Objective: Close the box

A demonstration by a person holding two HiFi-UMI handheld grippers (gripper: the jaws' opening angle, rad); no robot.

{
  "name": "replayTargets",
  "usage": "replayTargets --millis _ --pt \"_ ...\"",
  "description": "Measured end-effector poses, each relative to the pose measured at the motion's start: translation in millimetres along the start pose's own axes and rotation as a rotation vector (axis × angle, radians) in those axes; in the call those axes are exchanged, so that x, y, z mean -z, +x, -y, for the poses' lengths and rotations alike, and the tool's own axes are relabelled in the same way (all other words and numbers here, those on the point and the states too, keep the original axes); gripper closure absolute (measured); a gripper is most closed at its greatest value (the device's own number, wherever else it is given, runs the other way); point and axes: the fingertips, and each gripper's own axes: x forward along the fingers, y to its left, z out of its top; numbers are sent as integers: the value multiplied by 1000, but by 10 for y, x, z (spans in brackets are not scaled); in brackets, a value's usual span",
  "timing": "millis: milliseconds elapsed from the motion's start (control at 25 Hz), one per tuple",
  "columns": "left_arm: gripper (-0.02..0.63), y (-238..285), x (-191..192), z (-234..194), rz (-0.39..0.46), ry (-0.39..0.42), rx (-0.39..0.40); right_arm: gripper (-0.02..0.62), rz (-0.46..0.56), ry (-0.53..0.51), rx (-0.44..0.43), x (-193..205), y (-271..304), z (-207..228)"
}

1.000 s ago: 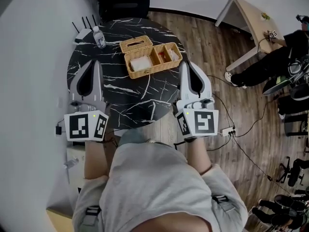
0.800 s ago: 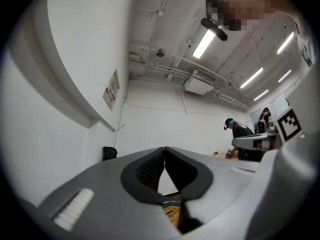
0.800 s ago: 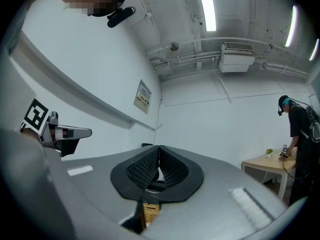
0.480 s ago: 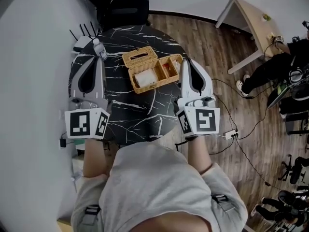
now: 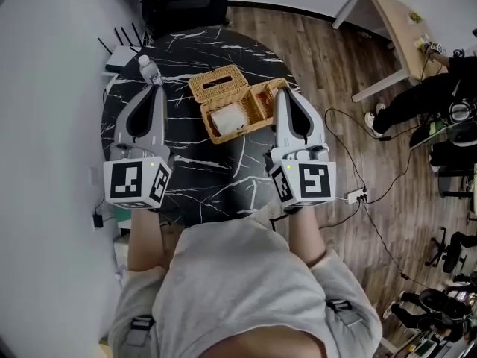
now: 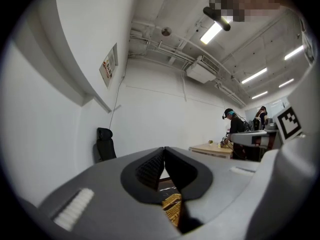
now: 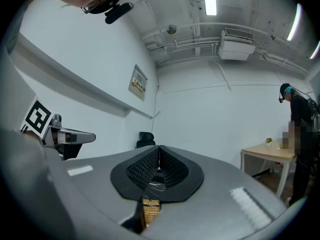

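Both tongs hover over the round black worktop [image 5: 186,170], and the box [image 5: 250,114] sits between them, a little ahead of their tips. The left tongs [image 5: 154,89] are pinched fully together with nothing in them; the left gripper view shows the ribbed dark pads meeting at the left tongs [image 6: 164,151], with only a sliver of wicker below. The right tongs [image 5: 282,92] are the same, closed and empty, and in the right gripper view their tips meet at the right tongs [image 7: 159,149].

The box is woven wicker, tan and rectangular, split into compartments. Its long axis runs across the person, slanting from near-left to far-right. The lid [image 5: 216,80] is wicker too, with a slot in its middle. It lies thrown back on the far side, over toward the box's left end, so the box is open.

The right tongs stand just beside the box's right end. The left tongs are a little apart from the lid's left edge. The lid must swing toward the person, so I judge that either tip can reach behind it. The marble-veined top looks slick, so the light basket may slide when pushed.
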Motion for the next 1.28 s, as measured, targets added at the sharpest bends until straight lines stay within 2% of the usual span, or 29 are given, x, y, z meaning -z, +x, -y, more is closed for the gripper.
replayTargets --millis 440,720,1040,1280 --pt "546 345 704 -124 -166 -74 49 591 -86 6 -11 367 196 -124" --pt "546 527 1141 -166 -280 -155 80 591 -124 6 -18 526 309 -155" --pt "543 738 1710 -146 -435 -254 150 591 -164 1 -15 684 382 -150" --pt "468 896 2158 -126 -555 -331 180 591 -197 -3 1 805 401 -87"
